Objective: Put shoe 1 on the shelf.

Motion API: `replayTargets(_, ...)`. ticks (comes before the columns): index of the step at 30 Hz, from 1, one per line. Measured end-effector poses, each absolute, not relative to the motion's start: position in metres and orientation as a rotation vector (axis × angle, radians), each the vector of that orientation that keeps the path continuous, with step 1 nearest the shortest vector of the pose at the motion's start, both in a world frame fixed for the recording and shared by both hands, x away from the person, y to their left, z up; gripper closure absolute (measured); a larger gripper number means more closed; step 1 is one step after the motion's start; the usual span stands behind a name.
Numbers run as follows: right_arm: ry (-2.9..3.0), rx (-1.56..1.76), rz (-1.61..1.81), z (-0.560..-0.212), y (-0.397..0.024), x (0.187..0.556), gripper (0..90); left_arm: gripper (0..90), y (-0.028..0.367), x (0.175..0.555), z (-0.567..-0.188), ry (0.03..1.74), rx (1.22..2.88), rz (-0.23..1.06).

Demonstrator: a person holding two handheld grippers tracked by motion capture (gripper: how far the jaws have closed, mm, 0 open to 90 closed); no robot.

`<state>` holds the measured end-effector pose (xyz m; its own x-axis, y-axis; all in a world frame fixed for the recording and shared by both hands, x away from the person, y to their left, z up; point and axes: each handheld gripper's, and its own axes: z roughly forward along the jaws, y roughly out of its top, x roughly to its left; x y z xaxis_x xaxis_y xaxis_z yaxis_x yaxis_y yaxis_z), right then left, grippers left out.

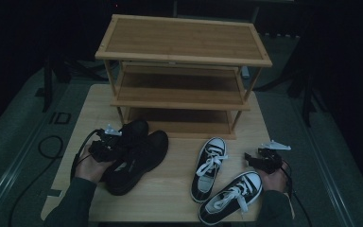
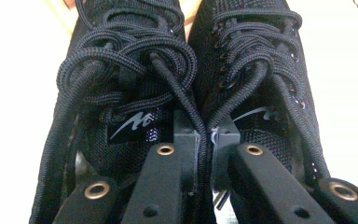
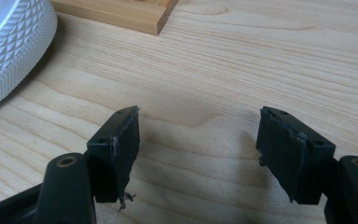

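Black pair (image 1: 134, 153): two black shoes side by side at table (image 1: 175, 189) left, toes toward bamboo rack (image 1: 182, 71), in front of its bottom shelf.
Left gripper (image 1: 105, 142): jaws together, pinching the two inner collars of the pair (image 2: 205, 140), a lace caught in between.
Left risk: thin bite on soft mesh only; likely slips or lets one shoe drop on lift, pair swings and fouls the rack's lower shelf.
Lace risk: trapped lace may drag on release, tugging a shoe off the shelf.
White-toed sneakers (image 1: 220, 182): loose at table centre-right, splayed apart.
Right gripper (image 1: 257, 158): fingers (image 3: 119, 140) apart, nothing between, low over bare wood just right of the sneakers.
Right risk: cable or sleeve could nudge the near sneaker off the table edge.
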<state>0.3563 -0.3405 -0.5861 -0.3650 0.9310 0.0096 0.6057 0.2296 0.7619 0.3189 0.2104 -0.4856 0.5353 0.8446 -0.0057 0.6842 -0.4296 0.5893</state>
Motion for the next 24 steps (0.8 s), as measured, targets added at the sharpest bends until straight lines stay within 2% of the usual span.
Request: replayTargets(24,2.057,1.409,0.961,-0.586,-0.341,0.356,29.5,85.2,0.199,0.325,-0.469,1.171,2.229,0.425)
